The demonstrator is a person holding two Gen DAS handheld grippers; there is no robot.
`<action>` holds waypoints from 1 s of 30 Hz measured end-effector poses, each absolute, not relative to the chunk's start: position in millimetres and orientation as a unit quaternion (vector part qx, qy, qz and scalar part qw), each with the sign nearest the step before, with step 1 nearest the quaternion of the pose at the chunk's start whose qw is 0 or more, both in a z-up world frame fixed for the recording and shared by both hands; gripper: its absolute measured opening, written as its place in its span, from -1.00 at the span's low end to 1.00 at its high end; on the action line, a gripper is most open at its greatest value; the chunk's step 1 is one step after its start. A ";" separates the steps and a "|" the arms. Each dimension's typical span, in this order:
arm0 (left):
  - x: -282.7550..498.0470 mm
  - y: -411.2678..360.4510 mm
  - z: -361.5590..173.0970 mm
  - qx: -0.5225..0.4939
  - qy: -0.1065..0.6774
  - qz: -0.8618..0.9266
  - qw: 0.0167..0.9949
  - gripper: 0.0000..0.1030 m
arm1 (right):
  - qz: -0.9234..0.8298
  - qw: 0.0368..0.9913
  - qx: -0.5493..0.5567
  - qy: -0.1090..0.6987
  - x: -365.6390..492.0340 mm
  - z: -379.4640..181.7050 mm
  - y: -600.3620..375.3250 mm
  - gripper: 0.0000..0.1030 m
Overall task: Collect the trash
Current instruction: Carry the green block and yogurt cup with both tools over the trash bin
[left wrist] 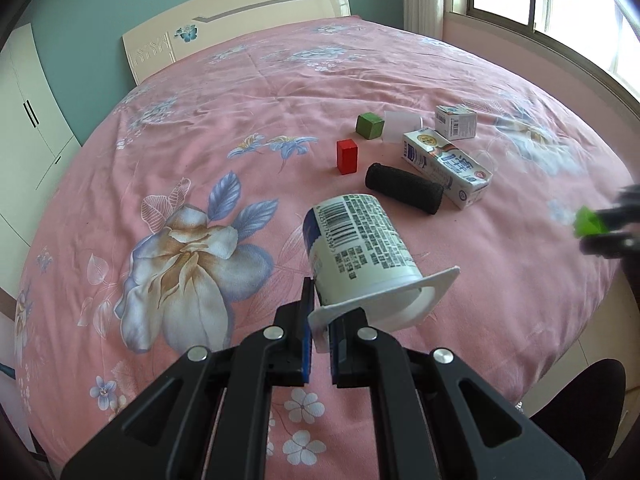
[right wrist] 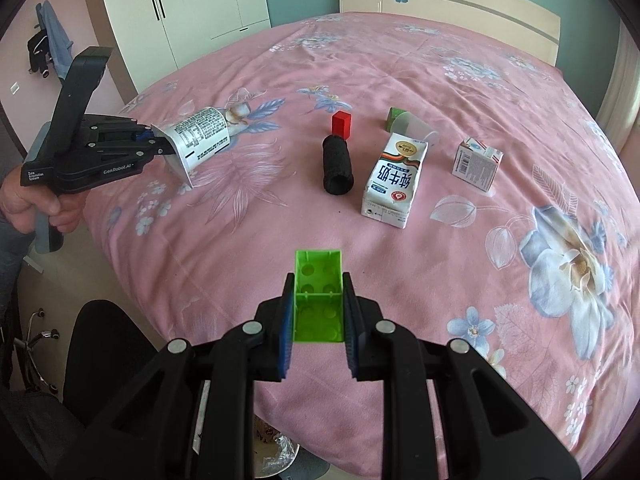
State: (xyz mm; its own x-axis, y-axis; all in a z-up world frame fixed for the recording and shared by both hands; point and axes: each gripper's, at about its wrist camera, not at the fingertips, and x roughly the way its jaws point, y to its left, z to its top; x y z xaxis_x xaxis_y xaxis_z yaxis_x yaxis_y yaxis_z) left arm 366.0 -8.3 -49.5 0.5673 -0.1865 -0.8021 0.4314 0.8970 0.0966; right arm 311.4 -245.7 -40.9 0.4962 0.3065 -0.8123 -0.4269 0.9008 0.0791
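Note:
My left gripper (left wrist: 320, 320) is shut on the rim of a white yogurt cup (left wrist: 360, 244), held tilted above the pink bedspread; the same cup (right wrist: 202, 136) and left gripper (right wrist: 160, 146) show at the left of the right wrist view. My right gripper (right wrist: 318, 300) is shut on a bright green plastic brick (right wrist: 318, 296), also lifted off the bed; it appears blurred at the right edge as the green brick (left wrist: 588, 222). On the bed lie a milk carton (right wrist: 394, 180), a small white box (right wrist: 476, 164), a clear plastic cup (right wrist: 416, 128) and a black roll (right wrist: 337, 166).
A red block (right wrist: 341, 124) and a green cube (left wrist: 370, 126) stand among the items. The bed's headboard (left wrist: 240, 20) and a white wardrobe (right wrist: 192, 4) are behind. A black chair (right wrist: 104, 344) sits at the bed's near edge, with a bag of rubbish (right wrist: 276, 452) below my right gripper.

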 end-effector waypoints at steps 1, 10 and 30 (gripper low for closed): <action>359.1 -8.4 -48.9 0.146 0.427 -0.175 0.875 -0.83 | 0.215 0.862 -0.066 0.453 307.0 -38.9 -246.1 -0.57; 302.2 -6.8 -46.4 0.160 0.421 -0.188 0.873 -0.83 | 0.228 0.861 -0.079 0.448 265.9 -18.8 -243.1 -0.57; 195.7 -21.5 -58.7 0.176 0.435 -0.234 0.851 -0.83 | 0.264 0.846 -0.108 0.450 174.2 -8.3 -230.8 -0.57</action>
State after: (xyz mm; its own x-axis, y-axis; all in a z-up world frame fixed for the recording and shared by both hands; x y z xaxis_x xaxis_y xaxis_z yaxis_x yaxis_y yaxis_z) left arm 195.7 -21.5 -58.7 0.5117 -0.2452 -0.8234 0.5512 0.8289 0.0957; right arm 174.2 -230.8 -8.3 0.4565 0.3490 -0.8185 -0.5434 0.8377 0.0541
